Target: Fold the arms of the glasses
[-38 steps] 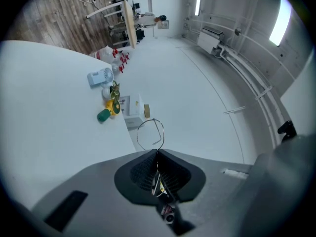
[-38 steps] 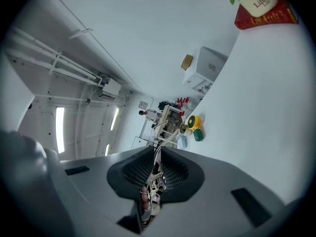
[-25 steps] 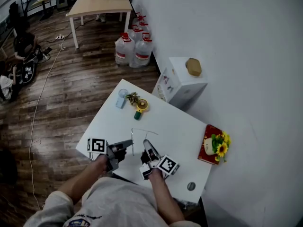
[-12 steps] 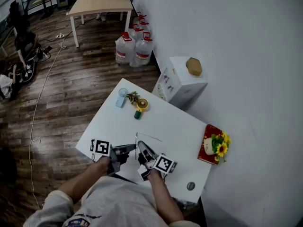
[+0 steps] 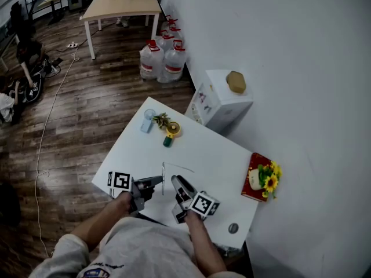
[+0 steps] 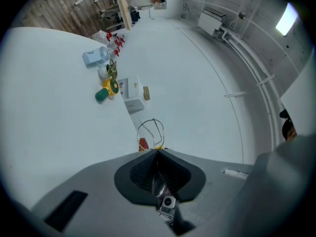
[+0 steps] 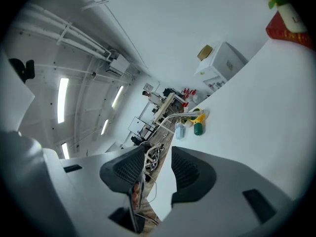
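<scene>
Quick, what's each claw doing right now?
Left claw: closed, holding the glasses.
Right claw: open, jaws have just been opening; the glasses' arm lies beside one pad, not gripped.

No legible word, brand or number in any view.
- Left marker cube [image 5: 119, 180], right marker cube [image 5: 204, 204], near table edge: black-and-white square code patterns, no letters.
- White box [image 5: 223, 100], far right beside table: small coloured print on side face, too small to read.
- Water bottles [image 5: 165, 57], far on floor: red labels, unreadable.
- Red box [image 5: 255, 181] with flowers, right table edge: print not legible; right gripper view shows white mark on it, unreadable.
</scene>
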The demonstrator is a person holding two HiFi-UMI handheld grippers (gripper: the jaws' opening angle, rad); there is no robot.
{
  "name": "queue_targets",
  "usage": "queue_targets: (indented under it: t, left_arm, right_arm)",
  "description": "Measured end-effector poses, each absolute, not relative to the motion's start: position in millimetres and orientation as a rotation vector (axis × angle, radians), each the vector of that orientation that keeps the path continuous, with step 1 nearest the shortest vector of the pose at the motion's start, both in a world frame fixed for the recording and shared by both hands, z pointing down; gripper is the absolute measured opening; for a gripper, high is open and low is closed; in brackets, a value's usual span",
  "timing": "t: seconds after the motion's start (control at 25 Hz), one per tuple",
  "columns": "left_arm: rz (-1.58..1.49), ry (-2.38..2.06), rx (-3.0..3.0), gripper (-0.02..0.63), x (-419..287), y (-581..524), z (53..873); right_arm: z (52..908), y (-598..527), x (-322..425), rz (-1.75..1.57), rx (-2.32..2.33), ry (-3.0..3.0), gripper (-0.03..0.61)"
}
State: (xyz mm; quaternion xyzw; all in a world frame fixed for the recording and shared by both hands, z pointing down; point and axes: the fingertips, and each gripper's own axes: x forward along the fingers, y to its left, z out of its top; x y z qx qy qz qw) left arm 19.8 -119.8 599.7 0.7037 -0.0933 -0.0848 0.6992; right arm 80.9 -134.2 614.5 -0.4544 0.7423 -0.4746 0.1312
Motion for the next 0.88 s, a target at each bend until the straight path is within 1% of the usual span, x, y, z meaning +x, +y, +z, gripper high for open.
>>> queue_targets:
  t: [0.24,0.4,0.52,0.64,0.68,0.8,0.88]
  left_arm:
    - [-0.176,-0.218,1.593,0.006,7.0,-127.7,599.6]
    - [-0.137,-0.186,1.597,0.006,0.6,-124.3,597.6]
    - [-0.098,-0.147,1.580,0.006,-3.8,-116.3,595.0]
    - [-0.054,-0.106,1.577,0.006,-7.1,-107.9,596.8]
    - [-0.043,-0.094,1.572,0.006,-7.4,-105.2,597.1]
    - [-0.007,-0.057,1.572,0.006,-6.6,-98.3,597.2]
    - [0.021,-0.018,1.613,0.006,-6.7,-95.1,597.6]
  right_arm:
    - [618.2,-128.0,121.8,-1.323,-1.409,2.144,0.176]
    - [599.8,-130.9,143.5,-1.268,-1.366,2.111,0.190]
    - [579.5,-137.0,153.9,-1.189,-1.340,2.112,0.189]
    - [564.6,-140.6,143.9,-1.133,-1.181,2.249,0.178]
    - [562.0,-139.8,139.0,-1.143,-1.123,2.286,0.176]
    - [559.2,-131.2,123.9,-1.208,-0.960,2.383,0.144]
    - [559.5,-121.7,110.5,-1.250,-0.859,2.471,0.140]
